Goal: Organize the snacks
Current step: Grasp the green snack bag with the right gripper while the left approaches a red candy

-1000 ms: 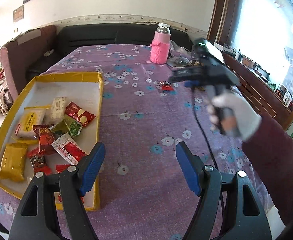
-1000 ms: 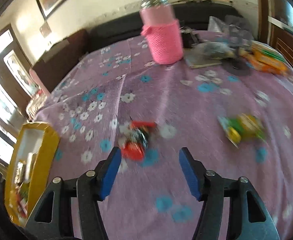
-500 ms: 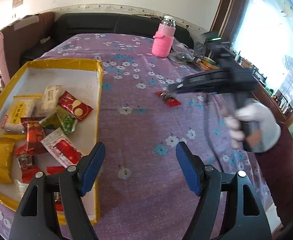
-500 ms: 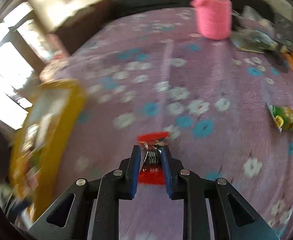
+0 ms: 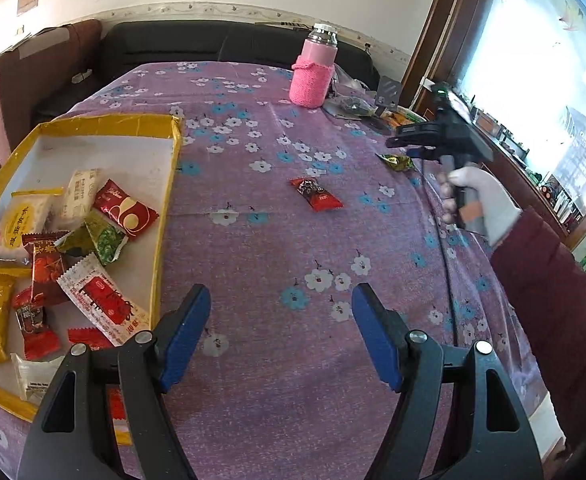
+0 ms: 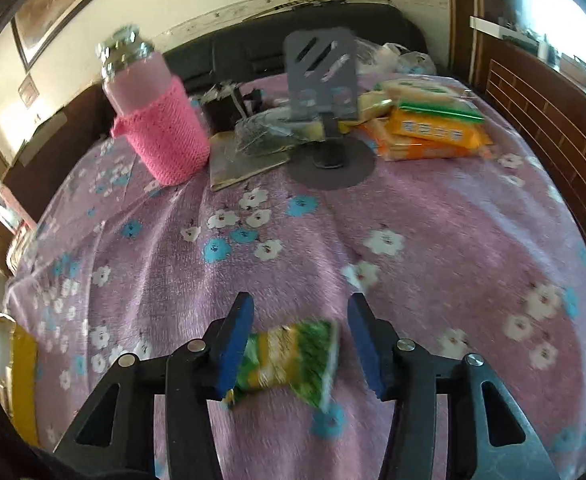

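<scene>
Right gripper (image 6: 299, 338) hovers low with jaws spread wide, a green-and-yellow snack packet (image 6: 289, 362) lying on the purple floral tablecloth (image 6: 433, 216) between its fingers, untouched as far as the blur shows. Left gripper (image 5: 281, 334) hangs wide open over bare cloth, the yellow tray (image 5: 165, 204) of wrapped snacks at its 9 o'clock. A red candy (image 5: 316, 194) sits loose at 12 o'clock, the pink-sleeved bottle (image 5: 313, 76) far beyond.

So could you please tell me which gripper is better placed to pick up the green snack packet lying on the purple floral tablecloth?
Right. The right gripper is open directly over the green snack packet; the left gripper hovers far away beside the yellow tray.
</scene>
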`<state>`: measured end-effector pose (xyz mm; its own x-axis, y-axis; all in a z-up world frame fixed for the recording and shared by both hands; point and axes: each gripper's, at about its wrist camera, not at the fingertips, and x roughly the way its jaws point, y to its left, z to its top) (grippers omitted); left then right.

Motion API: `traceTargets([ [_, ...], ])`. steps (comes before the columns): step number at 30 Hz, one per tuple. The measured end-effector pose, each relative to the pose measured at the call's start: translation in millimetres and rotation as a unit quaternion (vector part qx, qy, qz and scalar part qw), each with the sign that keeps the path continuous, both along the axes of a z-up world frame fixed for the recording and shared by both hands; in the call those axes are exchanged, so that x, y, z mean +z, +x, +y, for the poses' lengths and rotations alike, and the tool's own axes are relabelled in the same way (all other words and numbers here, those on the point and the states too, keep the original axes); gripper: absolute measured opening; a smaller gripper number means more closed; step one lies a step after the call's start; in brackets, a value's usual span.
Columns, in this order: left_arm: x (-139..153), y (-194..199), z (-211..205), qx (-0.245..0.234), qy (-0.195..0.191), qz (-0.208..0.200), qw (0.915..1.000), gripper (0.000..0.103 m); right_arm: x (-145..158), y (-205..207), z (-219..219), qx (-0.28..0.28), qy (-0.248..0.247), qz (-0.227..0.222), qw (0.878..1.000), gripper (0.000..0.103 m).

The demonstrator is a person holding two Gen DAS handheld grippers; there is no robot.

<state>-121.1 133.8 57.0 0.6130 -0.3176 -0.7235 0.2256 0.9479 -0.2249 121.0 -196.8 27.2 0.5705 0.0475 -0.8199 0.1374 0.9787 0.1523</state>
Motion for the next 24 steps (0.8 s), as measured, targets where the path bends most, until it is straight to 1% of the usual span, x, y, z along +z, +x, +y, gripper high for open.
traceTargets([
  [1, 0, -1, -1, -0.001, 0.001, 0.000, 1.0000, 0.073, -6, 3, -2, 0.007, 0.003, 0.011, 1.000, 0.029],
  [3, 2, -2, -1, -0.002, 0.002, -0.003, 1.0000, 0.073, -11, -2, 10, 0.018, 0.005, 0.033, 0.999, 0.026],
  [5, 2, -3, 0, -0.001, 0.000, -0.004, 1.0000, 0.073, -10, -20, 15, 0.039, 0.032, 0.048, 0.998, 0.026],
  [6, 2, -2, 1, -0.001, -0.002, -0.003, 1.0000, 0.073, -11, -35, 18, 0.058, 0.068, 0.063, 0.994, 0.029],
  [7, 1, -2, 1, 0.000, -0.005, -0.002, 1.0000, 0.073, -10, -47, 20, 0.075, 0.101, 0.074, 0.989, 0.029],
  [8, 0, -2, 2, 0.000, -0.007, -0.001, 1.0000, 0.073, -8, -60, 22, 0.092, 0.134, 0.082, 0.983, 0.029],
  [9, 0, -2, 2, 0.001, -0.013, 0.002, 0.9999, 0.073, -5, -72, 21, 0.103, 0.160, 0.079, 0.979, 0.032],
  [10, -1, -2, 2, 0.000, -0.017, 0.005, 0.9998, 0.073, -2, -84, 19, 0.104, 0.173, 0.068, 0.977, 0.046],
  [11, -1, -3, 2, 0.000, -0.022, 0.008, 0.9997, 0.073, 1, -92, 17, 0.099, 0.174, 0.059, 0.978, 0.054],
  [12, -1, -5, 1, 0.000, -0.022, 0.009, 0.9997, 0.073, 3, -102, 15, 0.087, 0.162, 0.044, 0.982, 0.064],
  [14, 3, -10, 2, 0.005, -0.014, 0.003, 0.9999, 0.073, 3, -116, 16, 0.073, 0.149, 0.031, 0.986, 0.064],
  [16, 6, -14, 4, 0.010, -0.010, -0.003, 0.9999, 0.073, -2, -131, 16, 0.073, 0.169, 0.026, 0.983, 0.064],
  [18, 9, -16, 5, 0.016, -0.006, -0.006, 0.9998, 0.073, -5, -138, 20, 0.071, 0.178, 0.023, 0.981, 0.064],
  [20, 12, -16, 5, 0.018, -0.005, -0.006, 0.9998, 0.073, -4, -137, 31, 0.084, 0.164, 0.019, 0.983, 0.064],
  [22, 15, -18, 3, 0.019, -0.005, -0.008, 0.9998, 0.073, -2, -130, 42, 0.084, 0.130, 0.014, 0.988, 0.065],
  [24, 15, -19, 0, 0.021, 0.002, -0.010, 0.9997, 0.073, -6, -121, 48, 0.082, 0.133, 0.012, 0.988, 0.065],
])
